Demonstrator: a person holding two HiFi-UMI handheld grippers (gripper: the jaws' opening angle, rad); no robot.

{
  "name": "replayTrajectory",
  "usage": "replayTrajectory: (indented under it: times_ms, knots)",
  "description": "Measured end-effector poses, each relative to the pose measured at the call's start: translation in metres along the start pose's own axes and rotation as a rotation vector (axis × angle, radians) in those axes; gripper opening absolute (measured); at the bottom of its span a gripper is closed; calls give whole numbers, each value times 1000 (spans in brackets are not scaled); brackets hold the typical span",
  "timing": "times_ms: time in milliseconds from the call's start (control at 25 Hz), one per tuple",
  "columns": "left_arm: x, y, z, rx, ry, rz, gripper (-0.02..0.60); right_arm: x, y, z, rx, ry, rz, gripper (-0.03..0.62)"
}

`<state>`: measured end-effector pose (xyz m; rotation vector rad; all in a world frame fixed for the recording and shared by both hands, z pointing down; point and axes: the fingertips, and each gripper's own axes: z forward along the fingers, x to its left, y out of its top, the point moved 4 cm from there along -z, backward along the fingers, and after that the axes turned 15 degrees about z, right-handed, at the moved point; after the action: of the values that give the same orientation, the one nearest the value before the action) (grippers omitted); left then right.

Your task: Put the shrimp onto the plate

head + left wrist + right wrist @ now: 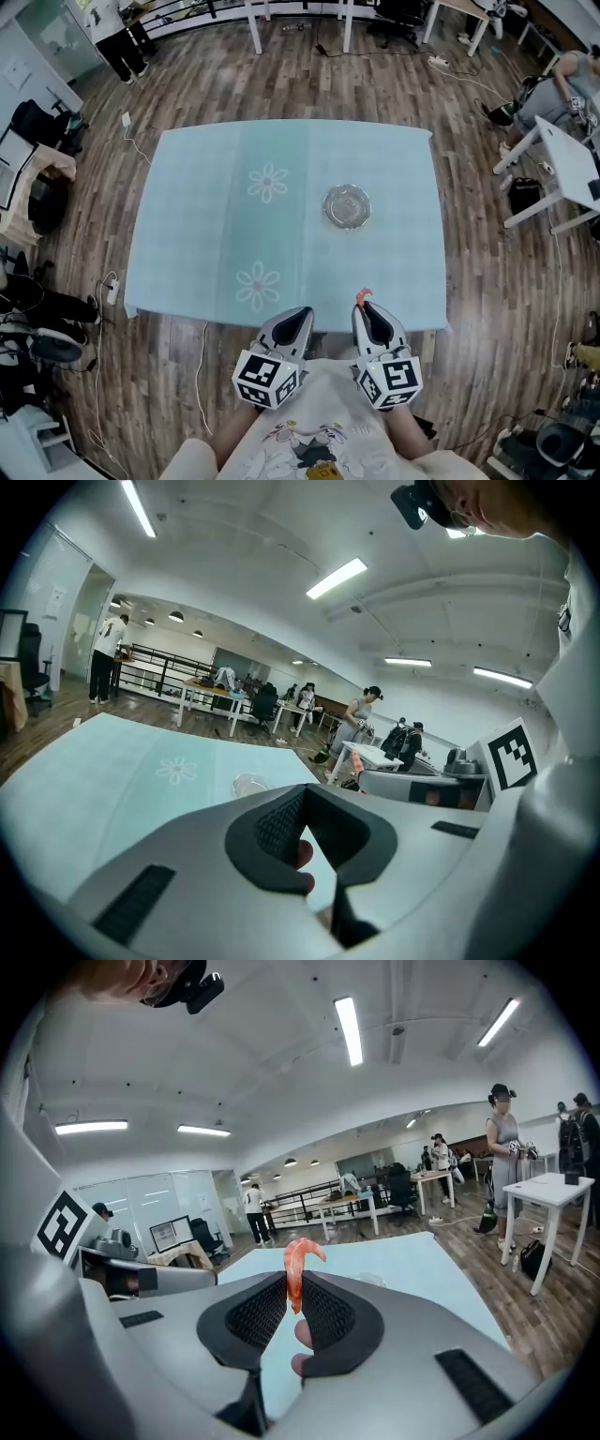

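Observation:
An orange shrimp stands pinched between the jaws of my right gripper, its curled tail poking above them. From the head view the shrimp shows at the tip of the right gripper, over the table's near edge. A clear glass plate sits on the pale blue tablecloth, well beyond both grippers; it is faint in the left gripper view. My left gripper hangs beside the right one, its jaws together with nothing between them.
The cloth has two white flower prints. White tables, chairs and several people stand around the room on the wood floor. Cables run along the floor near the table's front.

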<state>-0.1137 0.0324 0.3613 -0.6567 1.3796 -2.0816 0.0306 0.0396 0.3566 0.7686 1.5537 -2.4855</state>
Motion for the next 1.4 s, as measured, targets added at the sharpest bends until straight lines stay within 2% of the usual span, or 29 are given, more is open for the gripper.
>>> replayTrajectory:
  times_ms: [200,520,760,1200,1400]
  knots:
    - [1,20,47,3,32,3,8,-36,31,25,0,37,0,67]
    - [-9,23,93,54,76,11,8,-87,58,58,50,100,-48,67]
    - [-8,15,103,76,93,-30,8,-93,53,69,74,103,-71,67]
    - [14,15,144,83,85,-24,8,-110,52,99,126,76,-78,67]
    - [31,5,157,88,88,-67,8,-115,56,123,141,67,-107,66]
